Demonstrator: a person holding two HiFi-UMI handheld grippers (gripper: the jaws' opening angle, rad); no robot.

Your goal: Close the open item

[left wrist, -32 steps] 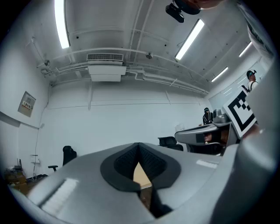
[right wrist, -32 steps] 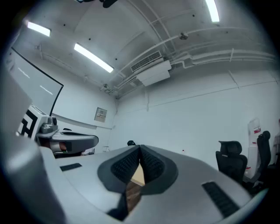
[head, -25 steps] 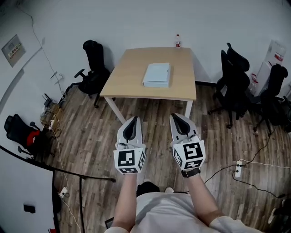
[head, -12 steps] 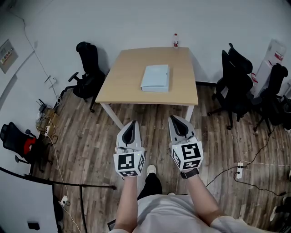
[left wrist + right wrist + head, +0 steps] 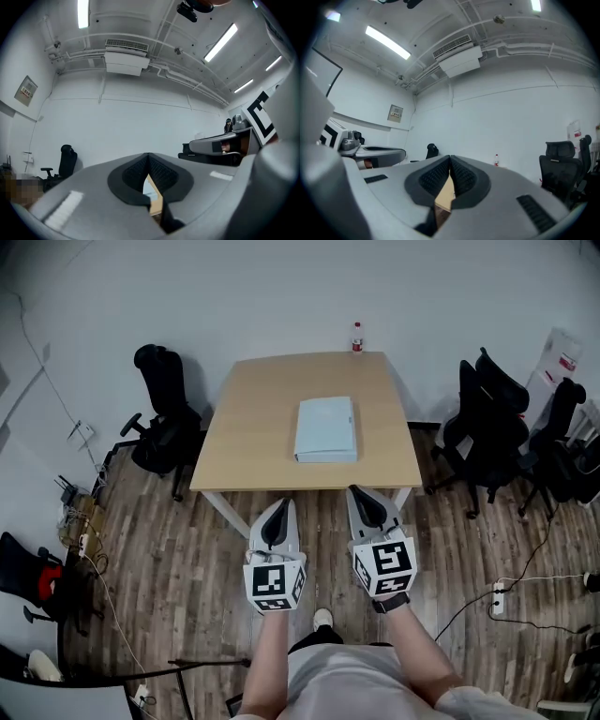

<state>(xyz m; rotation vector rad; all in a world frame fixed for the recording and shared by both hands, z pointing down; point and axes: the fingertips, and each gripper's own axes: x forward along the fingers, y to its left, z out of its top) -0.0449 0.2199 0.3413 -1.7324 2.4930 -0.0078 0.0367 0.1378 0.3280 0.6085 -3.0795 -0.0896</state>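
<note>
A pale blue flat rectangular item [image 5: 325,428] lies on the wooden table [image 5: 253,427], right of its middle; from here I cannot tell whether it is open. My left gripper [image 5: 277,505] and right gripper [image 5: 361,493] are held side by side over the floor, short of the table's near edge, both pointing at it. Both are shut with nothing between the jaws. In the left gripper view the left gripper [image 5: 149,157] shows closed jaws with a sliver of table behind. The right gripper [image 5: 450,159] looks the same in its own view.
A small bottle [image 5: 356,337] stands at the table's far edge by the wall. Black office chairs stand left [image 5: 159,418] and right [image 5: 492,423] of the table. Cables and a power strip [image 5: 497,598] lie on the wood floor at the right.
The table and the item have come nearer and lower in the head view as the person walks up. Both grippers stay shut and side by side.
</note>
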